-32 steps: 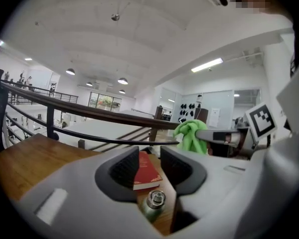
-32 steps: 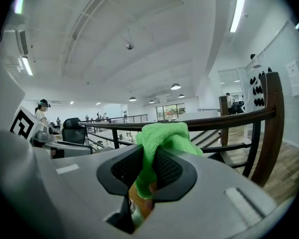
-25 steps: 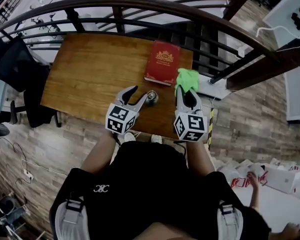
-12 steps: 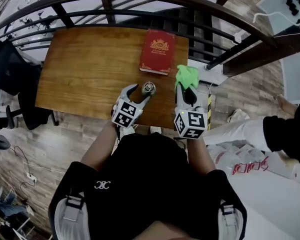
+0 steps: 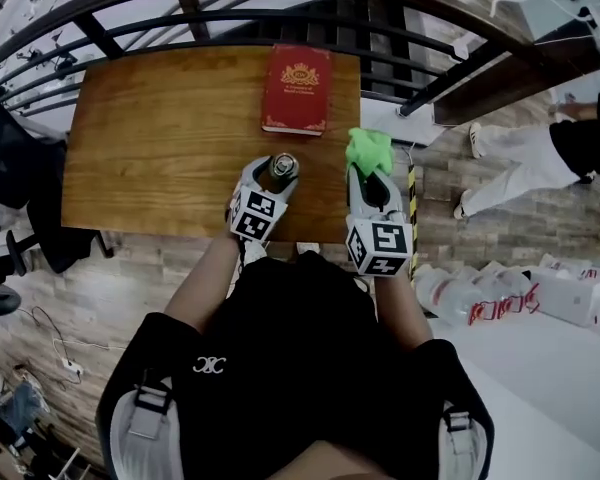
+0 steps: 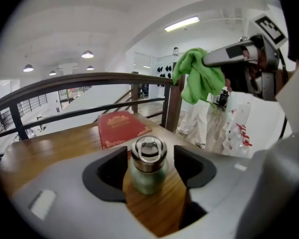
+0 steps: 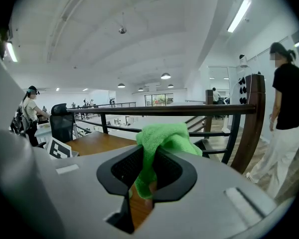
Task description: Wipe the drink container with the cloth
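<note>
Left gripper (image 5: 274,175): jaws opening wide, capped bottle (image 6: 148,166) between, untouched, at counter (image 5: 160,138) front edge | Right gripper (image 7: 147,171): jaws clamping cloth (image 7: 164,138)

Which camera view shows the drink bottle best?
The left gripper view: the bottle stands close and whole, steel cap and green body clear. The head view shows only its top, small. The right gripper view misses it.
</note>
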